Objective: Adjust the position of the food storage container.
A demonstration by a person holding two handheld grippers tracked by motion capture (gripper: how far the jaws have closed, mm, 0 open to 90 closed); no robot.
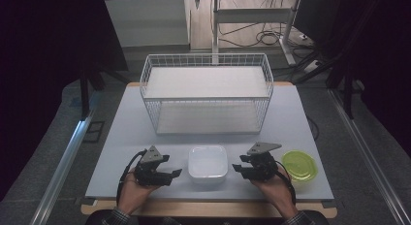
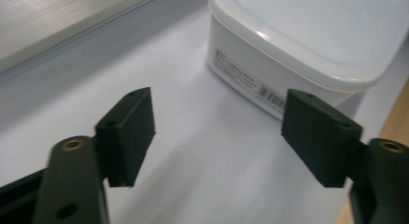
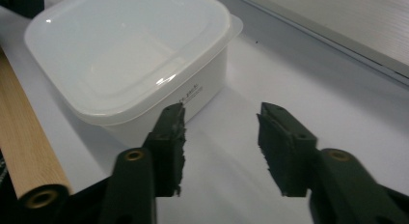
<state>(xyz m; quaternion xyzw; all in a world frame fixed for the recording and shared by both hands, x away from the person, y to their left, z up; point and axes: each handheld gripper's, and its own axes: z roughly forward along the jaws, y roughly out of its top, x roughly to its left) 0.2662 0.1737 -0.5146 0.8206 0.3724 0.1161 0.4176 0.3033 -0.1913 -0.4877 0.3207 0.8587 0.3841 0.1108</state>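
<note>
Flanking the white lidded container (image 1: pixel 208 162), my left gripper (image 1: pixel 170 172) and right gripper (image 1: pixel 238 168) sat beside it, jaws wide apart, empty, seemingly lined up to grasp it from both sides.

Each hand-held gripper, left (image 1: pixel 175 172) and right (image 1: pixel 236 167), was black with brass-ringed screw holes behind flat jaws, a grey three-cornered plate on top, black cable trailing back; plaid cuffs behind.
</note>
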